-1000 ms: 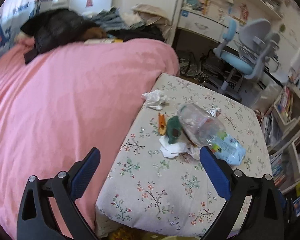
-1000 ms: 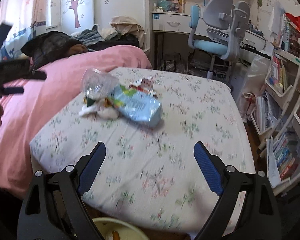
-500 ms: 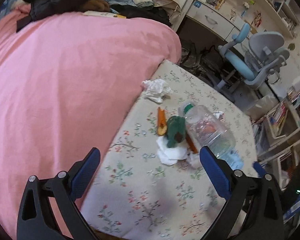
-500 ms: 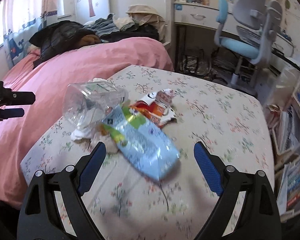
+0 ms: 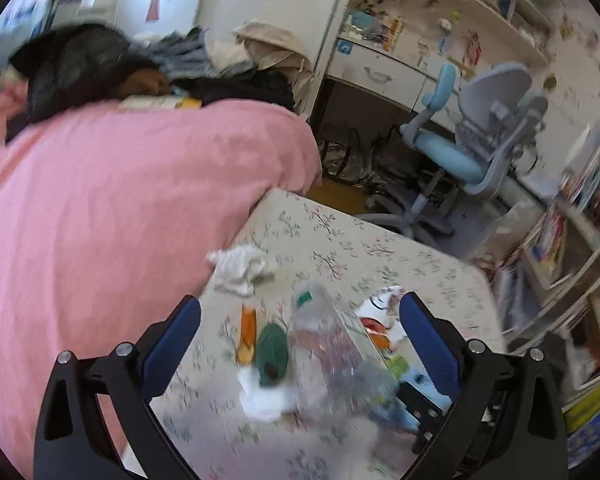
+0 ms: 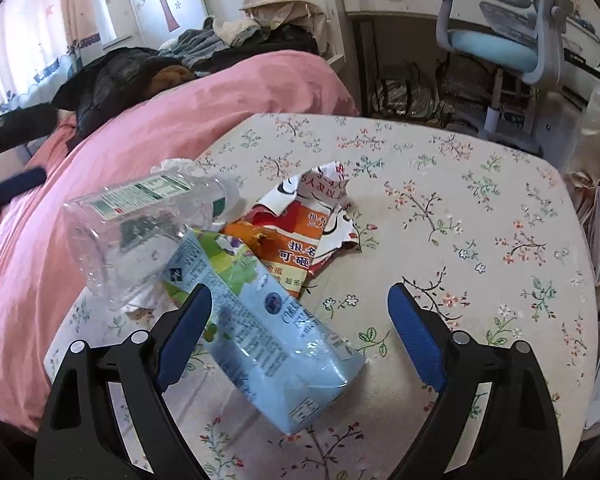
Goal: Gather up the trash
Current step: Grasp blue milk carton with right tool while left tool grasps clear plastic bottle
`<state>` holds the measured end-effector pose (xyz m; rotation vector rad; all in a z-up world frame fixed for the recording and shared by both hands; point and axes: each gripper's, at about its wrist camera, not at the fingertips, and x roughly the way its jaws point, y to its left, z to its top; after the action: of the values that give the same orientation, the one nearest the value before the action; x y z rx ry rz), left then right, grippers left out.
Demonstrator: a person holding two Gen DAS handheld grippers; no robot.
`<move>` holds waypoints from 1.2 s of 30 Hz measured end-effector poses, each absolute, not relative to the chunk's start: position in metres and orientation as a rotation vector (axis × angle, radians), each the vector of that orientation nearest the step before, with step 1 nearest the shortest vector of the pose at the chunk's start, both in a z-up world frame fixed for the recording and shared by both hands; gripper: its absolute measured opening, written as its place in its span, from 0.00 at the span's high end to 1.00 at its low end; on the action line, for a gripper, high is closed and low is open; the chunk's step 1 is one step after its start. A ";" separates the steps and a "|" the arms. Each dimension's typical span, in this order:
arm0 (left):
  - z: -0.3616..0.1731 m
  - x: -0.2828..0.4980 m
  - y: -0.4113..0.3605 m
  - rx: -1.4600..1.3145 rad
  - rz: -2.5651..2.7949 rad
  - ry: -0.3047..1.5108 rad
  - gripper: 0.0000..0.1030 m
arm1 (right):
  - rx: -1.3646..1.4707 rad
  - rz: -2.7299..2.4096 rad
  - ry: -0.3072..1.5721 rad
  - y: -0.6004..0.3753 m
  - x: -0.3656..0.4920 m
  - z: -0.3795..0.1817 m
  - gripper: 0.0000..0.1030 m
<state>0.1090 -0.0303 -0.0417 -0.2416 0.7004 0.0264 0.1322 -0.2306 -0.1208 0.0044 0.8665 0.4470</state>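
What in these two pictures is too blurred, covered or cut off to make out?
- Left wrist view: green object and orange strip are motion-blurred; what they are stays unclear.
- Right wrist view: light blue carton and clear bottle cover the trash beneath them.
- Right wrist view: torn wrapper is crumpled; its print is only partly readable.

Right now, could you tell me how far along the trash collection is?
Nothing looks collected yet. The bottle, blue carton, torn wrapper and tissue all lie on the floral mattress. Both tongs, right and left, are open and empty; the right frames the carton. All pickups remain.
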 end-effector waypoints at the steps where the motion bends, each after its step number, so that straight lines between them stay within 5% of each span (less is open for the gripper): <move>1: -0.044 0.114 -0.034 -0.203 0.034 0.709 0.08 | 0.003 0.456 0.875 -0.231 0.134 -0.122 0.16; 5: -0.064 0.130 -0.043 -0.066 0.057 0.778 0.08 | -0.014 0.525 0.912 -0.226 0.139 -0.129 0.21; 15: -0.100 0.118 -0.026 -0.048 -0.049 1.006 0.13 | -0.081 0.661 1.005 -0.224 0.117 -0.126 0.62; 19: -0.103 0.107 -0.039 -0.025 -0.128 1.022 0.22 | -0.119 0.650 1.012 -0.230 0.099 -0.125 0.63; 21: -0.106 0.103 -0.048 -0.028 -0.203 1.051 0.38 | -0.123 0.621 1.027 -0.237 0.092 -0.124 0.64; 26: -0.107 0.092 -0.065 0.096 -0.237 1.052 0.39 | -0.133 0.570 1.060 -0.256 0.077 -0.121 0.63; 36: -0.106 0.113 -0.050 -0.074 -0.175 1.061 0.33 | -0.067 0.603 1.088 -0.246 0.081 -0.132 0.59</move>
<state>0.1127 -0.0496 -0.1063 -0.0742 1.0613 -0.1748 0.0805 -0.2458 -0.1325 -0.0674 1.0882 0.6035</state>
